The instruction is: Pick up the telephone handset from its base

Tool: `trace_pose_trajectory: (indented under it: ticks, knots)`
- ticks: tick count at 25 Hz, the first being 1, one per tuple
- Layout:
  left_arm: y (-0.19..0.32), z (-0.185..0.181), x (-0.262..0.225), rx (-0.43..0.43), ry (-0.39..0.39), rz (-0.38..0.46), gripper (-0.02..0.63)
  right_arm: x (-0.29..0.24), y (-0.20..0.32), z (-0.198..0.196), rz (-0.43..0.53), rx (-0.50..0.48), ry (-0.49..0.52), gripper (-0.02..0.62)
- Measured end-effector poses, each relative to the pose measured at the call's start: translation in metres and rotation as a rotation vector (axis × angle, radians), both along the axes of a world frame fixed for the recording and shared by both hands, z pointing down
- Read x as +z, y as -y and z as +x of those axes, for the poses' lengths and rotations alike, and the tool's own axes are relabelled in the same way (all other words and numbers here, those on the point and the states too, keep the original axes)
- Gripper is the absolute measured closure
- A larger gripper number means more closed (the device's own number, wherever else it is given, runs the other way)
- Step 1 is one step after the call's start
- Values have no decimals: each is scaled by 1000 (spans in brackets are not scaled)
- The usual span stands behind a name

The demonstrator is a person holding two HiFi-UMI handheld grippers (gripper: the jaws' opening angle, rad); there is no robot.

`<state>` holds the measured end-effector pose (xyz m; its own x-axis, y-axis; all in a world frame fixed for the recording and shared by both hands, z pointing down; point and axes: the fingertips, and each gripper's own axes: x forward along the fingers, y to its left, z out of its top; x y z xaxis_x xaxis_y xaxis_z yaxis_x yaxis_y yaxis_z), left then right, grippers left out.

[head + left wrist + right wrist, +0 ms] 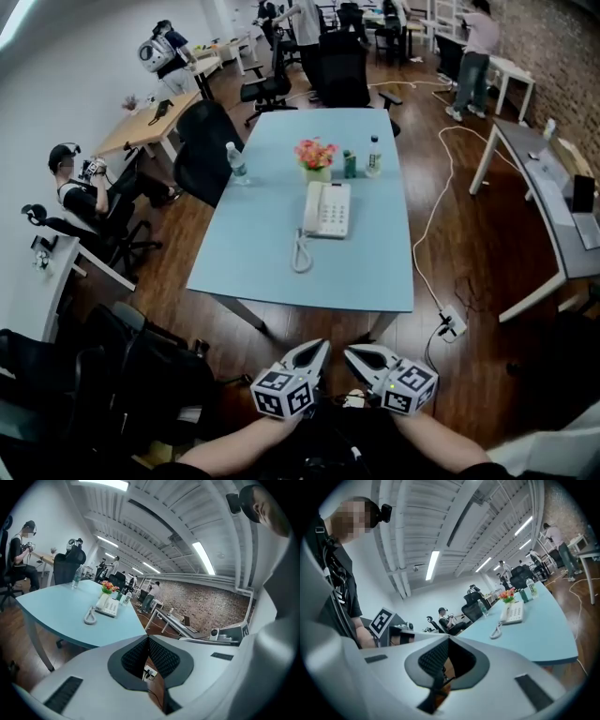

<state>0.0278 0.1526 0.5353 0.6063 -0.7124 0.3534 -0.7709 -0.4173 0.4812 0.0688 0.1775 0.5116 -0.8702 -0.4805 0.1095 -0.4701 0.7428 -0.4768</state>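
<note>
A white telephone lies mid-table on the light blue table. Its handset rests in the cradle on the base's left side, and a coiled cord trails toward the near edge. Both grippers hang well short of the table's near edge, side by side, tips pointing at the table. My left gripper is shut with nothing in it, and my right gripper is likewise shut and empty. The telephone appears far off in the left gripper view beyond the closed jaws. The right gripper view also shows the telephone beyond its jaws.
Behind the phone stand a flower vase, two small bottles and a water bottle at the left edge. Black office chairs ring the table. A power strip and white cable lie on the floor at right. People sit and stand farther off.
</note>
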Motion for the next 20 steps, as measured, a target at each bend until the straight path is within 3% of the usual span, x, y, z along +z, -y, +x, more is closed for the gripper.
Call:
trace_pose_trajectory:
  ticks: [10,20]
  knots:
    - [39,-10,8,6,-20,-30,606,19,35,-7,-56,30,-16,578]
    - [151,-35,-12,38,-57,1,606,5,134,-31,-21,71,-75,577]
